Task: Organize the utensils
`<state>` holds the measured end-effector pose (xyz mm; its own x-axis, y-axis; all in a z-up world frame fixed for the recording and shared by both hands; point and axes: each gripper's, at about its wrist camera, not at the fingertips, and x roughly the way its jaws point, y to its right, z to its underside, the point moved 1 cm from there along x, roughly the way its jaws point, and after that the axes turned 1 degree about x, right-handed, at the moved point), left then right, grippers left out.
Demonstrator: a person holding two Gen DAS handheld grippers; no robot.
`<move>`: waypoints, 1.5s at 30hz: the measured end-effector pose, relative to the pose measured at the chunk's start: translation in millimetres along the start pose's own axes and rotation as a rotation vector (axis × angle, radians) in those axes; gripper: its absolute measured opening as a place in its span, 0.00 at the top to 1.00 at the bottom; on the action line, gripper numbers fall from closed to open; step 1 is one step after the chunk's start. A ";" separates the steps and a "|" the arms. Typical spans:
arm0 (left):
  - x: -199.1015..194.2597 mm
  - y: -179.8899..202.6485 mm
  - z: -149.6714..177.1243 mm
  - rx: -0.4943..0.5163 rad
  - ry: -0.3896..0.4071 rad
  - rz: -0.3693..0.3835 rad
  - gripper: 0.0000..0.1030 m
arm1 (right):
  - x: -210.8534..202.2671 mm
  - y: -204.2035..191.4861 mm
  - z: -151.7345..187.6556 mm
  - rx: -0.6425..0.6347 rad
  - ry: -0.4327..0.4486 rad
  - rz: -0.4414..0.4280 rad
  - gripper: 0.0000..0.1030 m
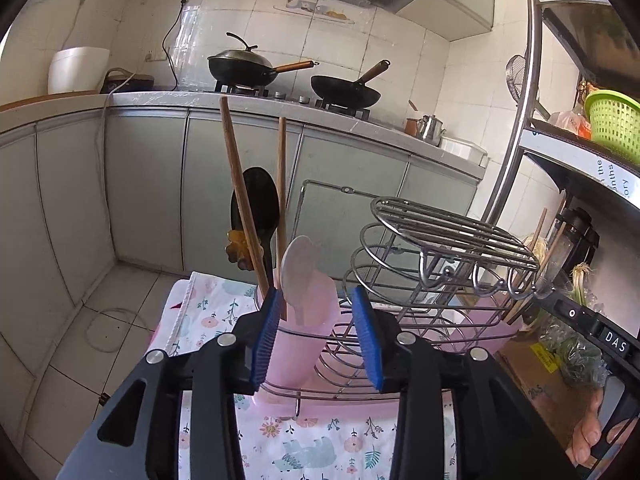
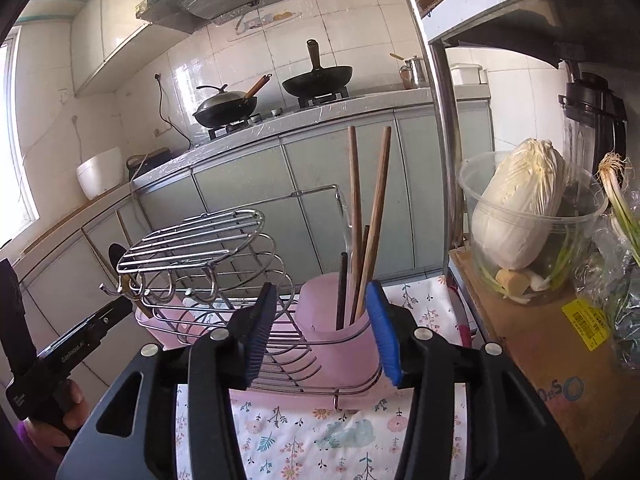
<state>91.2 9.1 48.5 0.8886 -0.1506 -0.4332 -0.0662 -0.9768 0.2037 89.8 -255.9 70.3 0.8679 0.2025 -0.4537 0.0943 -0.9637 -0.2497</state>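
Black tongs (image 1: pixel 322 340), blue ribbed pads (image 2: pixel 382 336), silver screws

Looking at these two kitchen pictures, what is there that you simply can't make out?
- Left wrist view: the lower ends of the chopsticks, black spoon and white spoon are hidden inside the left pink cup.
- Right wrist view: the utensil ends are hidden inside the right pink cup.
- Left wrist view: the hand on the other tool is cut off by the picture's edge.
- Both views: the shelf lettering is cropped.

Both wrist views look slightly downward from close range past their own jaws at the wire rack (image 1: pixel 404 280) (image 2: pixel 224 280), with the stove counter (image 1: pixel 280 100) (image 2: pixel 320 110) behind.
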 end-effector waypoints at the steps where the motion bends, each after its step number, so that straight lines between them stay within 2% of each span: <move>1: -3.3 0.6 -0.4 0.002 0.004 -0.001 0.59 | -3.4 -0.8 0.8 0.000 0.002 -0.001 0.52; 7: -22.6 5.6 -1.1 0.009 0.012 -0.011 0.56 | -23.9 -8.2 10.5 -0.010 -0.001 -0.008 0.46; 12: -39.1 11.1 4.0 0.014 0.013 -0.019 0.44 | -35.0 -16.1 26.3 -0.034 -0.027 -0.003 0.40; 17: -50.9 17.3 11.7 0.013 -0.013 -0.030 0.40 | -43.5 -21.9 42.3 -0.059 -0.038 0.022 0.34; 28: -71.0 28.1 34.1 0.013 -0.055 -0.026 0.40 | -49.2 -32.5 73.5 -0.098 -0.103 0.059 0.30; 45: -82.3 46.4 55.9 0.055 -0.101 -0.033 0.40 | -54.1 -35.4 88.5 -0.109 -0.119 0.111 0.27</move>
<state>-10.4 -32.4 44.6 0.8406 -0.1302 -0.5257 -0.0649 -0.9879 0.1408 -3.7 -217.3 28.0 0.8129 0.1070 -0.5725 0.0592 -0.9931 -0.1015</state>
